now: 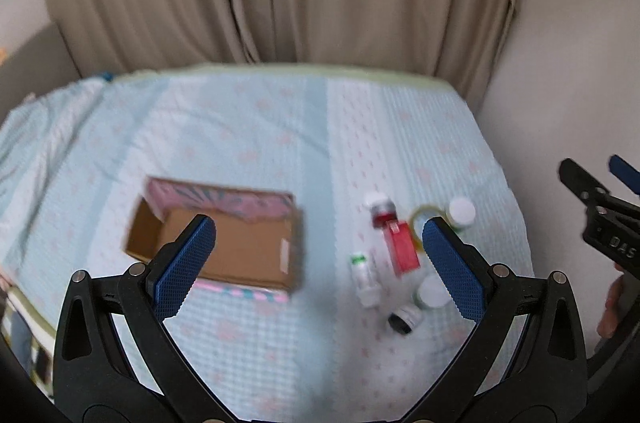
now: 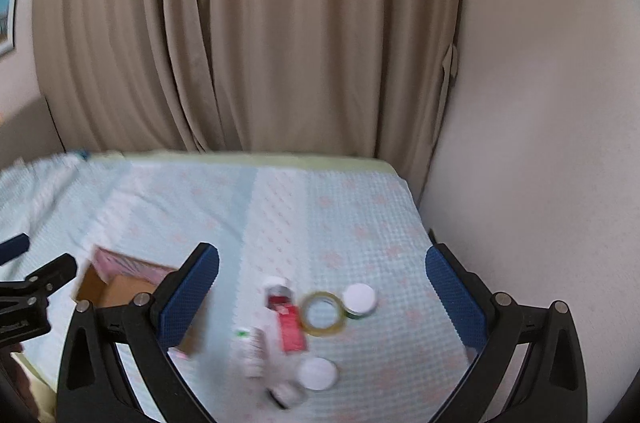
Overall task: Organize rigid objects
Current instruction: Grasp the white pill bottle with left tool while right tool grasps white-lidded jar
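A cluster of small items lies on the bed [image 1: 260,127], to the right of an open box [image 1: 224,243]. In the cluster: a red carton [image 1: 404,249] lying flat, touching a red-filled bottle [image 1: 380,209] at its far end; a tape roll [image 2: 323,313] just beside the carton on the right; a white-capped jar [image 2: 360,299] touching the roll's right side; a slim white bottle [image 1: 365,277] with a green mark, lying near the carton's left; a second white-capped jar [image 2: 317,373] at the near end; and a small dark-capped jar [image 1: 405,319] on its side, nearest the cameras. The box sits well apart from them, cardboard brown inside, pink patterned outside, with nothing visible in it.

The left gripper [image 1: 320,255] is spread wide, holding nothing and touching nothing; it hangs above the bedspread between box and cluster. Its blue pads [image 1: 186,265] frame the view: the left one overlaps the box, the right one covers part of the tape roll and the near white jar. The right gripper [image 2: 322,299] is likewise spread wide and bare, over the cluster. In the left view only its tips show at the right edge.

Both views are blurred, so labels cannot be read and the small jars' outlines are soft. In the right view the left finger hides much of the box, and the dark-capped jar is smeared near the bottom. A beige curtain [image 2: 248,31] hangs behind the bed, with a pale wall [image 2: 540,103] to the right.
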`<state>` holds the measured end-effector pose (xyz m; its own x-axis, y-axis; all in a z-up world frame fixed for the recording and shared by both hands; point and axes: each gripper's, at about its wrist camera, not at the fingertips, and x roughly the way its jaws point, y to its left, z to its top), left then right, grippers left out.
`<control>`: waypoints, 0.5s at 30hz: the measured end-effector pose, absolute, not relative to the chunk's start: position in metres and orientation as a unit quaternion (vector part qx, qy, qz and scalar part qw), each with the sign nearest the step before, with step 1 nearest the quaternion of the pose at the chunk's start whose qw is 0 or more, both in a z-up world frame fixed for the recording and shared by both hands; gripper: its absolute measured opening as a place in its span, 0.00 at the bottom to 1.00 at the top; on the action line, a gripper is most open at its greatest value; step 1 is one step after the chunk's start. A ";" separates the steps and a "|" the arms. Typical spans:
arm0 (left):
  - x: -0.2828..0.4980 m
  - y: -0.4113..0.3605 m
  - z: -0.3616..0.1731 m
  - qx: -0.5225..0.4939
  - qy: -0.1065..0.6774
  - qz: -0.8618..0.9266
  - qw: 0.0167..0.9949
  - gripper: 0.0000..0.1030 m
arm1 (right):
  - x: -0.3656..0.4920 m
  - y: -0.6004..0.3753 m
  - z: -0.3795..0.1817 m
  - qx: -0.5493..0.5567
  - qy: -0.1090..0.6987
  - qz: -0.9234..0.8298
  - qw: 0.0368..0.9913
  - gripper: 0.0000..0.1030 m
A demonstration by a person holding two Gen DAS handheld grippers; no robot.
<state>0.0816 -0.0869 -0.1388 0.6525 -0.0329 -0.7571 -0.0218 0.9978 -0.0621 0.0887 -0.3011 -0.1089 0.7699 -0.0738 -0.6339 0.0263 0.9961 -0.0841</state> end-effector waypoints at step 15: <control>0.166 -0.168 -0.381 -0.024 0.585 -0.020 0.810 0.99 | 0.213 -0.393 -0.304 0.064 0.511 -0.109 0.850 1.00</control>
